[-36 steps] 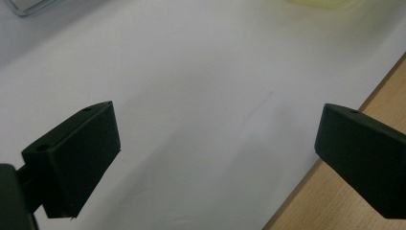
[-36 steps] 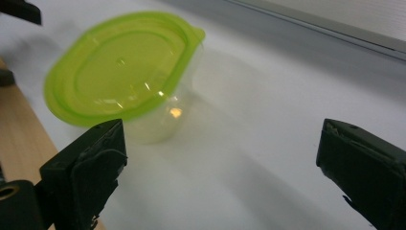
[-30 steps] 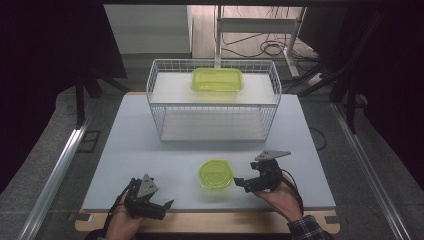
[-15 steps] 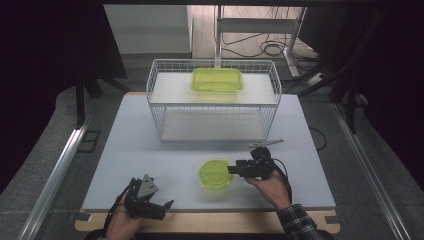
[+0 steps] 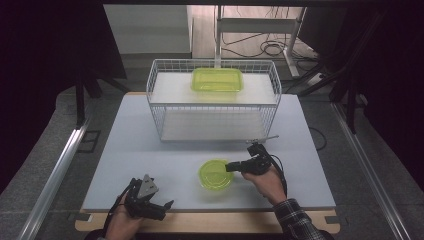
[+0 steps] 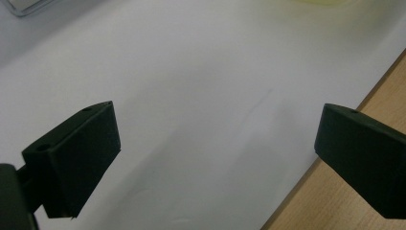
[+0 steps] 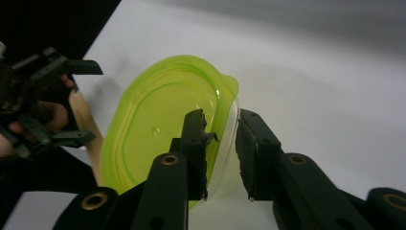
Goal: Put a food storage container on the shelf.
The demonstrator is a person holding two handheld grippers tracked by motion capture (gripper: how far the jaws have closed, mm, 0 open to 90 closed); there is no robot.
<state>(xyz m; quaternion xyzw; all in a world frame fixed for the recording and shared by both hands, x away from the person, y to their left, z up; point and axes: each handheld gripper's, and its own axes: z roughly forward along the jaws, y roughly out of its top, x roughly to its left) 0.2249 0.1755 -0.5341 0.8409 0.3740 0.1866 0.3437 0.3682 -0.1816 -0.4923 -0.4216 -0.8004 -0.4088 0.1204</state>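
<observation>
A round, translucent green bowl (image 5: 216,174) (image 7: 158,129) lies on the white tabletop (image 5: 150,150), near its front edge. My right gripper (image 5: 229,166) (image 7: 222,120) reaches it from the right. One jaw is inside the bowl and the other outside, so the rim stands between them. These jaws have just been closing, and a narrow gap still shows beside the outer pad. At the front left, my left gripper (image 5: 167,206) (image 6: 215,120) (image 7: 88,103) rests low over the table, open, with nothing between its jaws.
A white wire basket (image 5: 215,107) stands at the back of the table, with a rectangular green container (image 5: 218,80) on its top shelf. A wooden strip (image 6: 383,81) borders the table's front edge. Dark floor and cables surround the table.
My right gripper has moved left to the green bowl and its jaws have narrowed around the rim. The left gripper has not moved.
</observation>
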